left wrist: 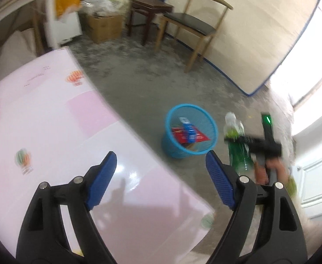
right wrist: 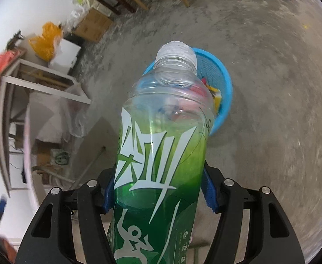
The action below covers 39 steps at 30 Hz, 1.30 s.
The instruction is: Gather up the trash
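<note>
In the left wrist view, the left gripper (left wrist: 161,171) stood with its blue pads (left wrist: 101,180) spread wide and nothing between them, over the edge of a pink table (left wrist: 39,114). Past it on the concrete floor (left wrist: 139,77) sat a blue mesh basket (left wrist: 172,147) that already held a red packet (left wrist: 183,135) and a small blue carton (left wrist: 188,129). To the right of the basket the green plastic bottle (left wrist: 238,151) was carried upright in the right gripper (left wrist: 249,142), well above the floor and just beside the basket, though that part of the picture was blurred. In the right wrist view, the right gripper (right wrist: 158,189) pinched the bottle (right wrist: 161,154) across its labelled body, one blue pad (right wrist: 209,191) showing on each flank, and the white cap (right wrist: 175,50) pointed toward the basket (right wrist: 226,88) on the floor beyond. The bottle looked empty, clear at the shoulder, so it was probably very light and thin-walled, likely to dent under a hard squeeze. Its glossy label seemed slick, and the round body could roll or slip between flat pads. The mid-body grip, below the shoulder, seemed a sound place to hold it, since the neck was too narrow and tapered.
</note>
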Each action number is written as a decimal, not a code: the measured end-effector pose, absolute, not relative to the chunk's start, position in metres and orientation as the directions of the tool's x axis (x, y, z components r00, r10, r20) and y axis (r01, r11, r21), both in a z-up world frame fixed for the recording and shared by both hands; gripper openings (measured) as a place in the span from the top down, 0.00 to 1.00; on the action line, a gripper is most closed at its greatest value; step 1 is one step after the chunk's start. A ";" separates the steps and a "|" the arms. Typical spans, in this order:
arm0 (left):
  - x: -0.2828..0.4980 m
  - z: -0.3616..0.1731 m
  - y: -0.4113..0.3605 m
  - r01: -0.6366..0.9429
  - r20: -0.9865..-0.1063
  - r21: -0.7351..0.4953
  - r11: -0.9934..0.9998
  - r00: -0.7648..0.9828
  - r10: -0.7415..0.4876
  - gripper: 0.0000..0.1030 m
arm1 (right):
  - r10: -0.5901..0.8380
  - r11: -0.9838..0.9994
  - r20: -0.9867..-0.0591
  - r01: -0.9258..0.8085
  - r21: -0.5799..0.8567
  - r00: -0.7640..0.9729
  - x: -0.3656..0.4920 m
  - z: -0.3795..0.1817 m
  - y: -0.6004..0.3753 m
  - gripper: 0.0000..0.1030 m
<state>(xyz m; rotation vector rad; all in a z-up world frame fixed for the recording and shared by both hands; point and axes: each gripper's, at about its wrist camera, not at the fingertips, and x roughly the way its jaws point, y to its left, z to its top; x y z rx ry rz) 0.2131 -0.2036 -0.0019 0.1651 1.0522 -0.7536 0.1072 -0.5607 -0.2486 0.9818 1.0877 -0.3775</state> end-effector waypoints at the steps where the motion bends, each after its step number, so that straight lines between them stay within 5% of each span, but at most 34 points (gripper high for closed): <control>1: 0.211 0.000 -0.193 0.625 -0.832 -0.207 0.753 0.293 -0.471 0.22 | 0.180 0.562 -0.882 0.691 0.456 0.435 0.120 -0.257 -0.567 0.38; 3: 0.203 0.002 -0.168 0.600 -0.828 -0.188 0.778 0.329 -0.454 0.19 | 0.125 0.588 -0.919 0.718 0.372 0.374 0.146 -0.283 -0.584 0.29; 10: 0.174 -0.001 -0.114 0.520 -0.814 -0.166 0.838 0.407 -0.415 0.19 | 0.064 0.574 -0.931 0.751 0.328 0.359 0.145 -0.296 -0.585 0.27; 27: 0.111 0.011 -0.101 0.595 -0.708 -0.250 0.764 0.425 -0.563 0.16 | -0.149 0.687 -0.835 0.663 0.298 0.529 0.000 -0.148 -0.485 0.27; 39: 0.073 0.030 -0.041 0.400 -0.614 -0.293 0.869 0.618 -0.491 0.08 | -0.245 0.913 -0.644 0.396 0.098 0.725 -0.028 -0.005 -0.321 0.06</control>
